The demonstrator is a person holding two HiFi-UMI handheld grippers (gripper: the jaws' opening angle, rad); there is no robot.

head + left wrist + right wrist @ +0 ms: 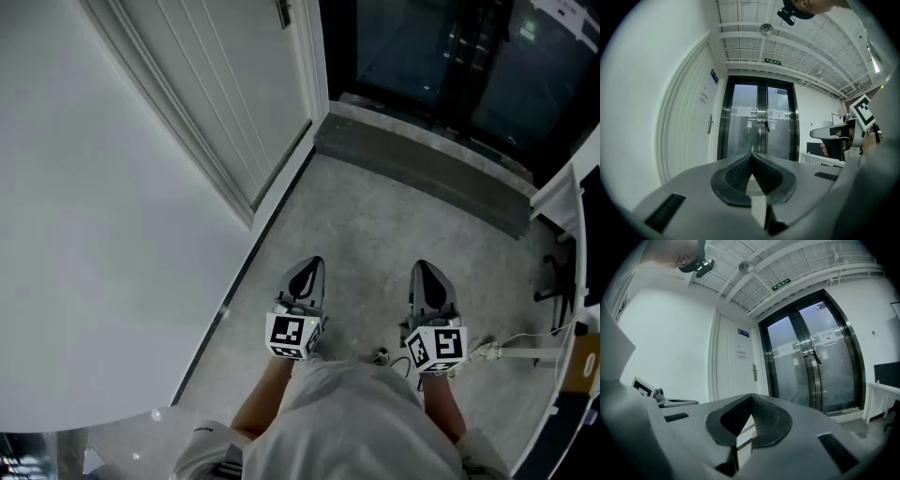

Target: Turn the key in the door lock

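Note:
The white door (pixel 230 89) stands at the upper left of the head view, its metal handle (pixel 282 11) at the top edge. The same handle shows small and far off in the left gripper view (pixel 710 124) and the right gripper view (pixel 754 372). No key can be made out at this distance. Both grippers are held level in front of the person, side by side above the floor and well short of the door. My left gripper (pixel 309 267) is shut with nothing in it, its pads (pixel 740 173) meeting at the tip. My right gripper (pixel 427 272) is likewise shut and holds nothing.
Dark glass double doors (pixel 761 122) fill the end of the corridor behind a grey threshold step (pixel 422 169). A white wall (pixel 94 234) runs along the left. White furniture (pixel 562 197) and a cable (pixel 525 342) on the floor lie at the right.

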